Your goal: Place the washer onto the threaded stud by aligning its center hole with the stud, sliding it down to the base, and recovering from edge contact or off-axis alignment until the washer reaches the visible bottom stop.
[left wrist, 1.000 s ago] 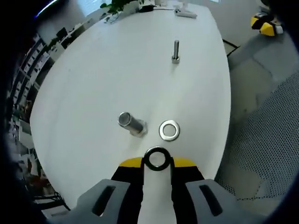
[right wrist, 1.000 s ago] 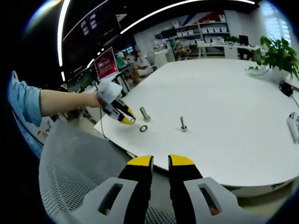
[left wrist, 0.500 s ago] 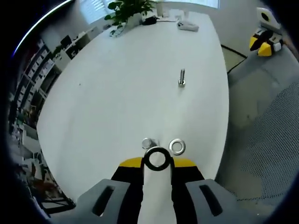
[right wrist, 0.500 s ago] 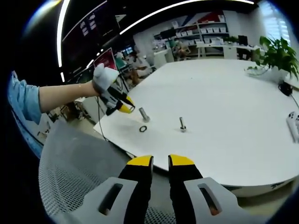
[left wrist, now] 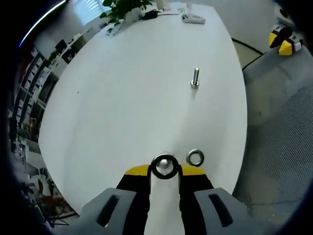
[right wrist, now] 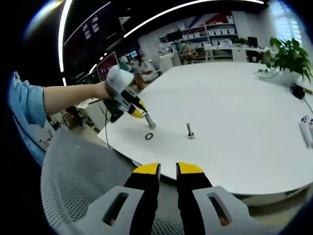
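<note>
Since a second ago the left gripper (right wrist: 138,111) has swung up over the near stud (right wrist: 150,122), so that in the left gripper view the washer (left wrist: 165,166) it holds now sits ringed around the stud's top, where before the stud stood off to the left of it; the loose washer (left wrist: 195,157) lies flat on the table (left wrist: 127,93) just beside, and a second stud (left wrist: 195,78) stands upright well apart, farther across the table. The left fingers (left wrist: 134,171) are closed on the washer's lower edge, holding its ring clear above their yellow tips. The right gripper (right wrist: 167,169) hangs back off the table edge with its fingers nearly together and nothing between them. The lining-up is seen straight down the fingers, so I cannot tell whether the washer is already touching the stud tip or is short of it. The main risk, as I judge it, is tilt: the washer is pinched by one edge only, and if it meets the threads off-axis its rim may catch on the top thread and jam, or twist in the fingers and slip out. A push down while it is hung up could also knock over the stud, which seems to stand free, or send it against the loose washer
</note>
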Motion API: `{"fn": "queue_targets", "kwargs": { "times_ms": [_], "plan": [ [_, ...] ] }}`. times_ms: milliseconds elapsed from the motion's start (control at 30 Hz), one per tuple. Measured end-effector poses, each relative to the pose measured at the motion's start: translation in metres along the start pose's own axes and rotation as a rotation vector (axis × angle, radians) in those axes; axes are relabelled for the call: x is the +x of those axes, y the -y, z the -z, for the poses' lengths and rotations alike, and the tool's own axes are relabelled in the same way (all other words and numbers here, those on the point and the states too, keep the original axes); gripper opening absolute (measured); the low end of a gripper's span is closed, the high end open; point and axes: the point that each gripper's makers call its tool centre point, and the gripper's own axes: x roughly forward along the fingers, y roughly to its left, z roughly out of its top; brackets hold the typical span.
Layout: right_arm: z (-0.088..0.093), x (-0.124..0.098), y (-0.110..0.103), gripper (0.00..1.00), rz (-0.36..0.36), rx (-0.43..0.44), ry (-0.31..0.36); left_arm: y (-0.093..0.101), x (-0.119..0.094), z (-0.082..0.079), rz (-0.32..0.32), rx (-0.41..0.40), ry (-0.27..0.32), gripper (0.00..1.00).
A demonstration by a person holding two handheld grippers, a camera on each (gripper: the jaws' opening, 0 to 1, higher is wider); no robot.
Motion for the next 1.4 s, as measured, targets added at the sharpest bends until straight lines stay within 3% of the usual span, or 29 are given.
{"fn": "queue_targets", "kwargs": {
  "times_ms": [233,600,867,1100,1233,1400],
  "plan": [
    [0.001,0.0,0.001,0.16,0.003,0.009,-0.003,-0.004,0.01,-0.003,0.022,0.011,-0.041,0.19],
    [0.002,0.0,0.002,0.16,0.009,0.019,-0.005,0.003,0.039,0.007,0.06,0.057,-0.124,0.19],
    [0.003,0.001,0.004,0.16,0.015,0.024,-0.014,0.007,0.052,0.011,0.084,0.048,-0.138,0.19],
    [0.006,0.001,0.003,0.16,0.011,0.021,-0.03,0.008,0.057,0.015,0.089,0.102,-0.101,0.21],
    [0.006,0.002,0.003,0.16,0.01,0.019,-0.034,0.007,0.049,0.012,0.065,0.054,-0.055,0.34],
    [0.005,0.002,0.003,0.16,0.011,0.019,-0.032,0.015,0.028,0.016,0.083,0.003,0.005,0.37]
  ]
}}
